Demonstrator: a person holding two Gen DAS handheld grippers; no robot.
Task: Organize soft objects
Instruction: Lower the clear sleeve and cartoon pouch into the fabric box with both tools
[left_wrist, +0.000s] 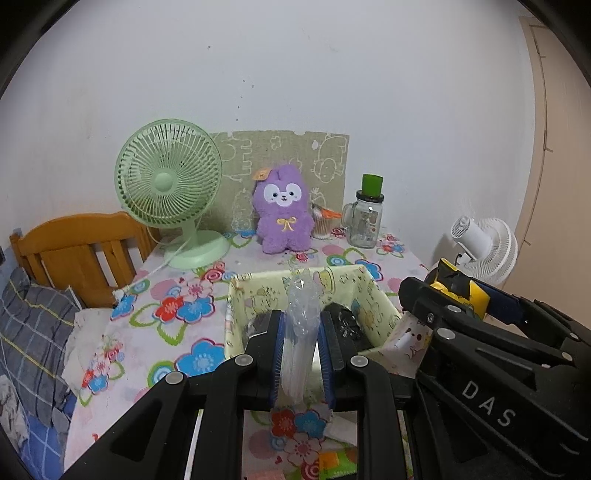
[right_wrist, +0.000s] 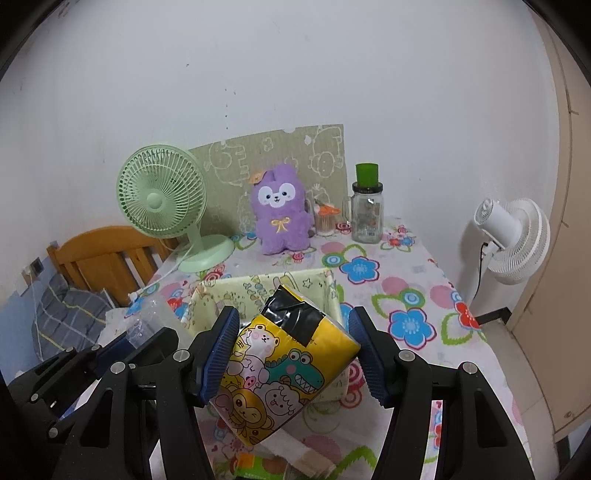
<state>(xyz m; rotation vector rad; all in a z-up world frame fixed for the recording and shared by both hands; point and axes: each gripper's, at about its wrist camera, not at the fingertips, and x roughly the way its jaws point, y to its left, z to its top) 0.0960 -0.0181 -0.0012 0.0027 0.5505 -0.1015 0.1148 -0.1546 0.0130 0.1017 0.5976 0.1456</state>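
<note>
My left gripper (left_wrist: 302, 325) is shut on a clear crinkled plastic bag (left_wrist: 300, 332) with white sheets inside, held above the near side of a pale green fabric basket (left_wrist: 376, 295) printed with cartoon animals. Dark items lie at the basket's bottom. My right gripper (right_wrist: 291, 325) is shut on a yellow tissue pack (right_wrist: 280, 365) with cartoon animals and a black top, held over the same basket (right_wrist: 229, 291). In the left wrist view that gripper (left_wrist: 436, 288) and its pack (left_wrist: 454, 282) show at the right. A purple plush rabbit (left_wrist: 282, 210) sits upright at the back of the table.
A green desk fan (left_wrist: 170, 184) stands back left, and a glass jar with a green cap (left_wrist: 365, 218) and a small cup of sticks (left_wrist: 322, 223) back right. A white fan (right_wrist: 517, 236) stands off the table's right edge. A wooden headboard (left_wrist: 77, 247) and bedding lie left.
</note>
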